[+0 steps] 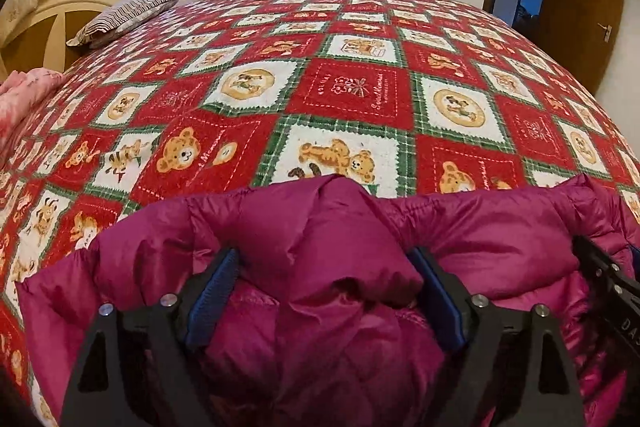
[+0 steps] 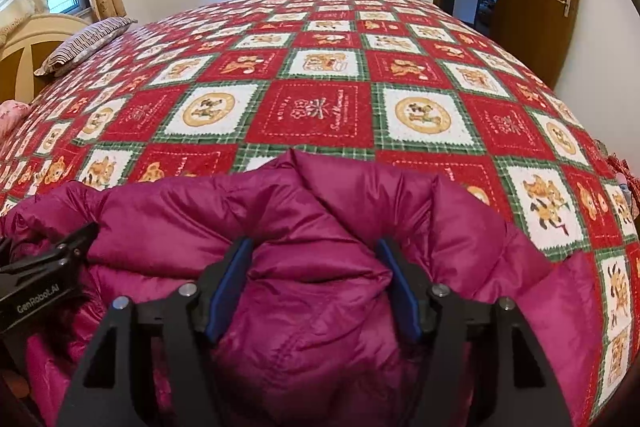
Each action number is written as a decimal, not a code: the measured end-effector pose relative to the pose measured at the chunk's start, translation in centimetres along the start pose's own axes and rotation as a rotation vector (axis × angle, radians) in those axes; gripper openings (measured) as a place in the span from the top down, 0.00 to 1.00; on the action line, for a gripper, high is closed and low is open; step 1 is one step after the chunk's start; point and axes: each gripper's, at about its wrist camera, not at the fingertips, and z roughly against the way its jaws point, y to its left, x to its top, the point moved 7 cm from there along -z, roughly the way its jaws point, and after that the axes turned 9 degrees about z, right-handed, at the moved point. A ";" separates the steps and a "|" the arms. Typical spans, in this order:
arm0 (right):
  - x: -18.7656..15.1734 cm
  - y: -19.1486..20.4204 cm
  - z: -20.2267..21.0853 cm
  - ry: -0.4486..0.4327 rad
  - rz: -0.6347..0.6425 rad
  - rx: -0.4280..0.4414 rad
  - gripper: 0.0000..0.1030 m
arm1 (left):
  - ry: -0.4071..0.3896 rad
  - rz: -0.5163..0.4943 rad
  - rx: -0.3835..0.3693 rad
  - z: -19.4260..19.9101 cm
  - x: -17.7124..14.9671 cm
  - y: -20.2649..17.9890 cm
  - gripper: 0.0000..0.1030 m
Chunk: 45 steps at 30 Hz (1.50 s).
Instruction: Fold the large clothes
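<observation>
The puffy magenta quilted down jacket [image 1: 320, 267] lies bunched at the bed's [image 1: 352, 95] near edge. Left hand-held gripper [image 1: 324, 291] and right hand-held gripper [image 2: 316, 287] both gape around padding, unclamped. Best regrip a seam edge, then smooth it flat.

The puffer jacket [image 1: 320, 227] is a glossy magenta. The bedspread [image 1: 352, 99] beneath it is a patchwork of red and white squares edged in green plaid, printed with tan teddy bears. The pillow [image 1: 124, 13] bears brown-and-white zigzag stripes, and the fingers [image 1: 214, 297] carry blue pads on black frames.
</observation>
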 end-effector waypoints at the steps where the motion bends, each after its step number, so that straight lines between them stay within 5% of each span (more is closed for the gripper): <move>1: 0.0 0.0 -0.1 0.002 0.001 -0.003 0.33 | 0.001 0.005 -0.003 0.0 0.0 0.1 0.13; 11: -0.1 -0.5 1.2 0.007 -0.025 0.021 0.33 | 0.028 0.001 -0.054 2.0 -0.2 0.5 0.13; 15: -1.4 -1.5 8.3 -0.152 -0.115 0.099 0.33 | -0.074 0.002 -0.153 9.0 -1.5 2.8 0.13; 22: -9.2 -3.7 21.7 -0.238 -0.070 0.086 0.33 | -0.178 -0.086 -0.378 20.0 -8.6 9.2 0.13; 25: -13.4 -5.4 26.3 -0.249 -0.090 0.044 0.32 | -0.221 -0.102 -0.408 23.4 -12.0 12.4 0.13; 30: -18.7 -7.5 30.5 -0.205 -0.114 -0.022 0.27 | -0.184 -0.054 -0.527 27.0 -16.5 16.2 0.13; 34: -22.8 -7.7 32.5 -0.159 -0.085 -0.054 0.27 | -0.233 -0.084 -0.554 30.2 -19.0 17.4 0.13; 40: -27.2 -6.3 31.0 -0.079 -0.072 -0.004 0.27 | -0.249 -0.150 -0.547 32.3 -22.7 17.7 0.13; 45: -29.9 -4.4 29.5 -0.015 -0.063 0.064 0.28 | -0.201 -0.167 -0.614 34.2 -25.3 19.3 0.13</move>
